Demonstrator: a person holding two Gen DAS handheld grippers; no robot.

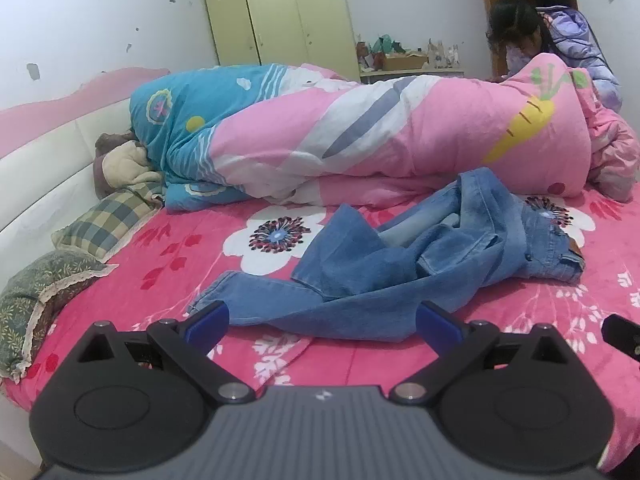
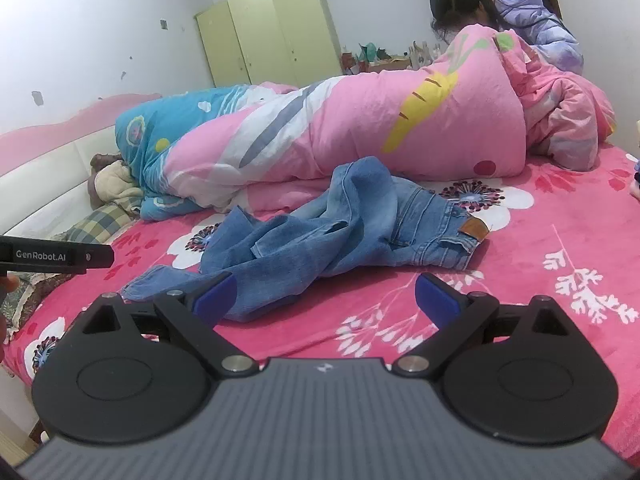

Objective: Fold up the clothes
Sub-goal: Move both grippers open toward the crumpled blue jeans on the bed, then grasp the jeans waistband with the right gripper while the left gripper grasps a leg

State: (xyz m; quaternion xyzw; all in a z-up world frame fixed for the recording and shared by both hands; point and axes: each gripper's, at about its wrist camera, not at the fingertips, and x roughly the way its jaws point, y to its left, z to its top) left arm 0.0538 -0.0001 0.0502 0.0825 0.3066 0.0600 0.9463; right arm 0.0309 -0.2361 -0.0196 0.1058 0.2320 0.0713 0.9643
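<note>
Left tongs (image 1: 322, 318) and right tongs (image 2: 324, 296) both spread apart, holding nothing, low over the bed's (image 2: 540, 320) near edge. Jeans (image 1: 420, 256) crumpled mid-bed, long axis running from leg end at near left to waistband at far right. Leg hem just ahead of left tongs. Far leg bunched, its lie hard to make out

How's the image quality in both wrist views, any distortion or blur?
Left wrist view: strong fisheye bending, dark corners, jeans sharp, soft even light. Right wrist view: same curvature, wardrobe leaning, jeans crisp, open tongs slightly soft up close, no glare.
</note>
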